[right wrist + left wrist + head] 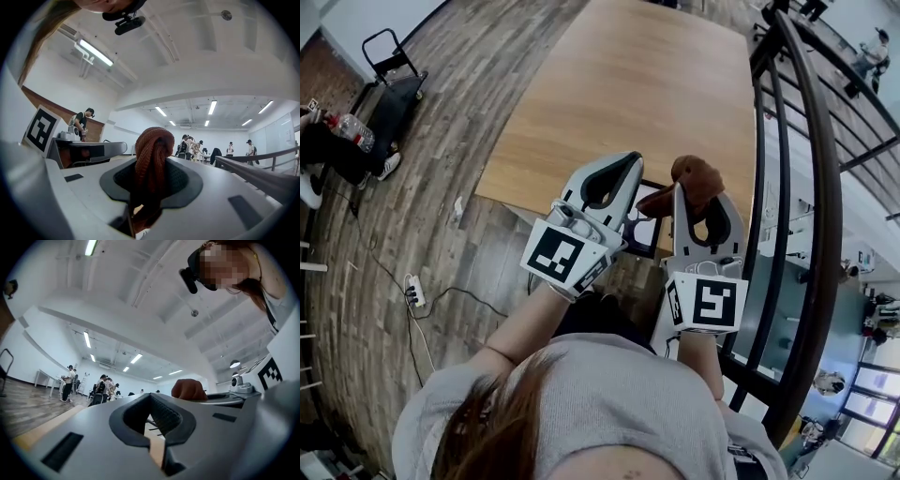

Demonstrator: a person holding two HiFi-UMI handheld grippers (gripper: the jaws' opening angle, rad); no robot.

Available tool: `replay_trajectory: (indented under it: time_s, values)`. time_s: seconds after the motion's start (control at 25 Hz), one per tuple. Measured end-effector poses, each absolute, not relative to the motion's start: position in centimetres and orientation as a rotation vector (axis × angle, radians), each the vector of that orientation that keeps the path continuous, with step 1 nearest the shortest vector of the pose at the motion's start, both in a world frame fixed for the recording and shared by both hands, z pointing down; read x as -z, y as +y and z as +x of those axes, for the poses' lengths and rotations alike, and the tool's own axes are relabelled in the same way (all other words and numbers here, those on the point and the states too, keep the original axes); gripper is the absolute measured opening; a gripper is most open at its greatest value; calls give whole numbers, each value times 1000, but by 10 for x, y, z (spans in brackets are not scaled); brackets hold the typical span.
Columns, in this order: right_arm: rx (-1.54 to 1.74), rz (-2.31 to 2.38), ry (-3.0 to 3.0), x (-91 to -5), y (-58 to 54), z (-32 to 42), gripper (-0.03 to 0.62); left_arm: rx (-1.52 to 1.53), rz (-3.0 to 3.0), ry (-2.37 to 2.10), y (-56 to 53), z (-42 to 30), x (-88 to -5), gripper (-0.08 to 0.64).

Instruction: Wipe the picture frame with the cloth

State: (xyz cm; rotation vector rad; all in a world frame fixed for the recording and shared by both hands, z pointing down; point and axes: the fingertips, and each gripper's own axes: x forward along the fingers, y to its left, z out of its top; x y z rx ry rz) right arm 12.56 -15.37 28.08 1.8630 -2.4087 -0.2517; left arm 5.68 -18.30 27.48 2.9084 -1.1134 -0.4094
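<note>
Both grippers are raised side by side above the near edge of the wooden table [647, 84]. My right gripper [703, 206] is shut on a bunched brown cloth [694, 180], which sticks up from its jaws [152, 154]. My left gripper [630, 164] is shut with nothing between its jaws [151, 399]. The picture frame [643, 230], dark-edged with a pale picture, lies flat on the table's near edge below the grippers, which hide most of it. The brown cloth [188, 389] also shows in the left gripper view, past the left gripper's body.
A black metal railing [811, 187] runs along the right of the table. On the wood floor at left are a black cart [394, 80] and a power strip [415, 291] with a cable. Several people [101, 387] stand far off in the room.
</note>
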Motion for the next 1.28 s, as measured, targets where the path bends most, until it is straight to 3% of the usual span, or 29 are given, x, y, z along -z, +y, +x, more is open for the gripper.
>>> replay_trajectory:
  time_s: [1.28]
  values:
    - [294, 2006, -2347, -270, 74, 30, 133, 387, 2935, -1126, 37, -39, -270, 8]
